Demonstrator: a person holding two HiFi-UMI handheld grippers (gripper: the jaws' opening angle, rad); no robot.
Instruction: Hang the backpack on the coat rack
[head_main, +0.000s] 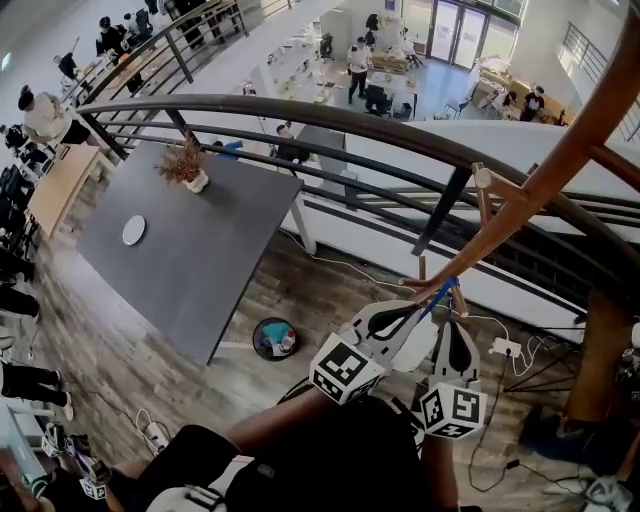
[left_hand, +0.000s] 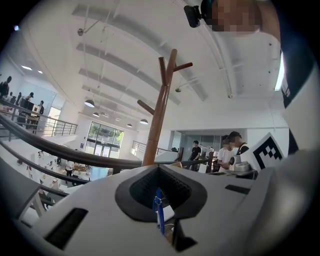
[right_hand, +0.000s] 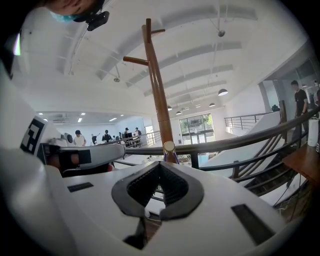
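Note:
The wooden coat rack (head_main: 560, 160) slants across the right of the head view, with a knobbed peg (head_main: 483, 178) sticking out. A blue backpack strap (head_main: 437, 293) runs up to the rack's lower pegs. My left gripper (head_main: 418, 310) is shut on that blue strap (left_hand: 159, 210), with the rack pole (left_hand: 159, 115) straight ahead. Beside it my right gripper (head_main: 457, 318) is shut, its tips (right_hand: 161, 165) just under a round-knobbed peg (right_hand: 169, 146) with the strap looped below it. The backpack's body is hidden, or lost in the dark mass (head_main: 330, 465) under the grippers.
A curved metal railing (head_main: 300, 115) runs just beyond the rack, with a lower floor far below holding a dark table (head_main: 190, 250) and people. Cables and a power strip (head_main: 503, 348) lie on the wooden floor by the rack's base.

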